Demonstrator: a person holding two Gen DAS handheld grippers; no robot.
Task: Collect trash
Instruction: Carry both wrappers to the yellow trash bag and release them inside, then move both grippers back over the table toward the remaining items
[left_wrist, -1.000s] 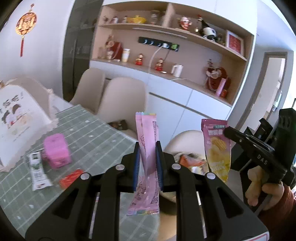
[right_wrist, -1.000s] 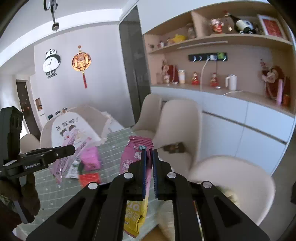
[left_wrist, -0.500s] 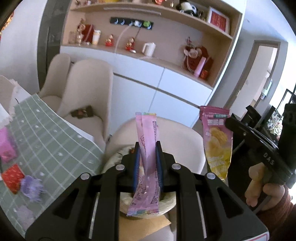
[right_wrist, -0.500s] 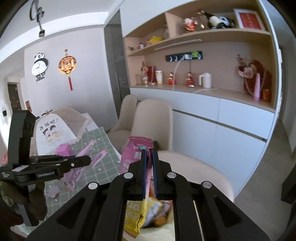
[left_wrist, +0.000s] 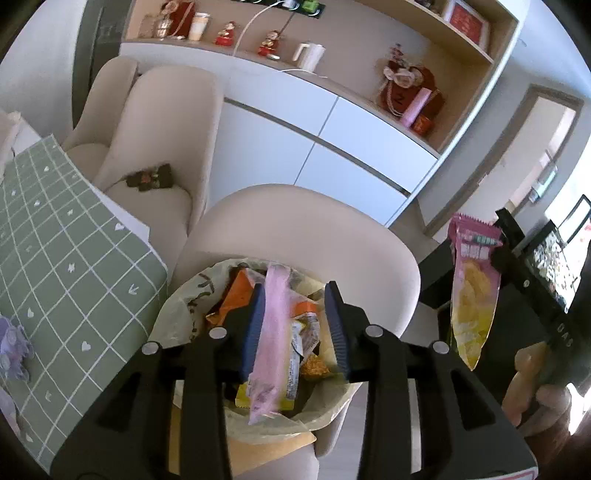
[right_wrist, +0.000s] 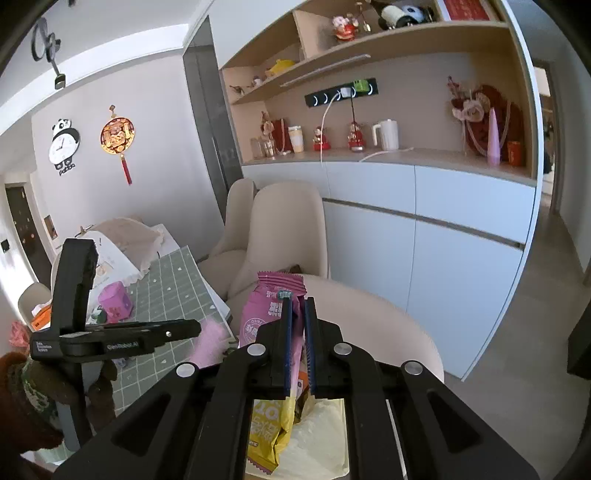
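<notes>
A bin lined with a pale yellow bag (left_wrist: 177, 314) stands beside a beige chair and holds several wrappers. My left gripper (left_wrist: 294, 291) hangs over it, its jaws opening. A long pink wrapper (left_wrist: 271, 332) is between them, blurred, leaning on the left pad and clear of the right one. To the right, my right gripper (left_wrist: 496, 254) is shut on a pink-and-yellow snack bag (left_wrist: 472, 295), which hangs down. In the right wrist view the right gripper (right_wrist: 299, 306) pinches that snack bag (right_wrist: 266, 314) above the bin liner (right_wrist: 321, 435); the left gripper (right_wrist: 195, 326) and pink wrapper (right_wrist: 210, 343) are at the left.
A table with a green checked cloth (left_wrist: 55, 258) lies left of the bin, with purple scraps (left_wrist: 11, 347) and a pink box (right_wrist: 114, 301) on it. Beige chairs (left_wrist: 295, 229) stand behind the bin; one carries a dark item (left_wrist: 149, 179). White cabinets stand beyond.
Both grippers swung away from the table and came down over the bin. The left jaws have spread apart and the pink wrapper now hangs loose. The right grip is unchanged.
</notes>
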